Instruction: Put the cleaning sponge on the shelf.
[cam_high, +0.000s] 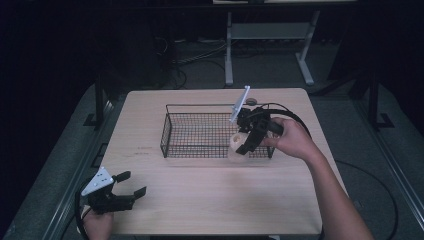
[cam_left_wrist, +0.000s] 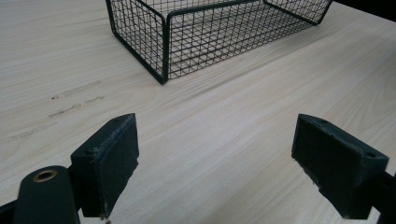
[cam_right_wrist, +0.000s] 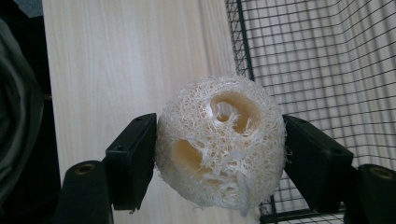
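A pale, fibrous loofah sponge (cam_right_wrist: 220, 142) with round holes sits squeezed between the black jaws of my right gripper (cam_right_wrist: 219, 158). From above, that gripper (cam_high: 243, 142) holds the loofah (cam_high: 236, 145) over the right front corner of the black wire basket (cam_high: 172, 125). In the right gripper view the basket's mesh wall (cam_right_wrist: 327, 70) lies just behind and to the right of the sponge. My left gripper (cam_high: 134, 183) rests near the table's front left corner, jaws wide apart. Its view has bare wood between the pads (cam_left_wrist: 109, 161) and the basket (cam_left_wrist: 163, 46) farther ahead.
The light wooden table (cam_high: 210, 200) has bare surface in front of the basket and to its left. A cable loops from the right gripper behind the hand. A white table frame (cam_high: 270, 35) stands on the dark floor beyond the far edge.
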